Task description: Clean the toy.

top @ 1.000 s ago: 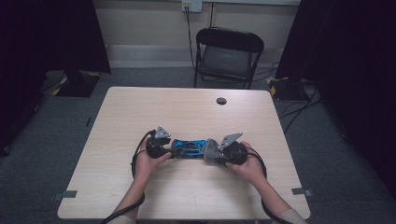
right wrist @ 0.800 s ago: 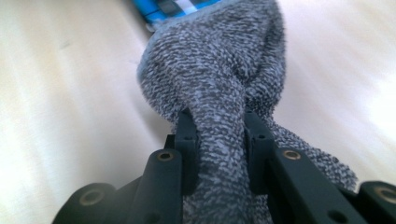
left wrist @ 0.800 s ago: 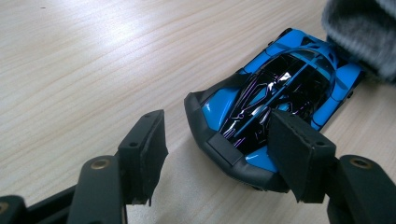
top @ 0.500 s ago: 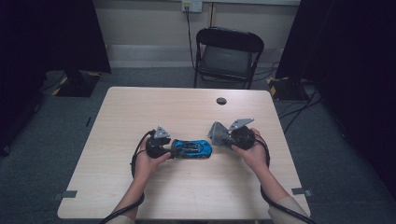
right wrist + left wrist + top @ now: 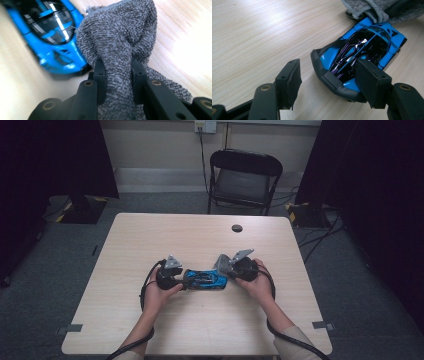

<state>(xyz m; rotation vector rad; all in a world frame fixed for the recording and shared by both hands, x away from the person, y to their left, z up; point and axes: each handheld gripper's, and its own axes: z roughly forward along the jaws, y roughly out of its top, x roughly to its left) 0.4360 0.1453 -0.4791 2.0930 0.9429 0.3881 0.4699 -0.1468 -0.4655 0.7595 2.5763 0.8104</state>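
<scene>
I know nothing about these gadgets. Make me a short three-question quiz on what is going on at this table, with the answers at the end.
1. True or false: the right gripper is clamped on a grey cloth.
2. What colour is the toy car on the table? A red, B blue, C yellow.
3. How do the jaws of the left gripper stand around the car?

Key:
1. True; the cloth is pinched between its two jaws, beside the car.
2. B.
3. Apart, one on each side of the car's near end; one pad overlaps the car's side, the other stands clear with bare table between.
</scene>
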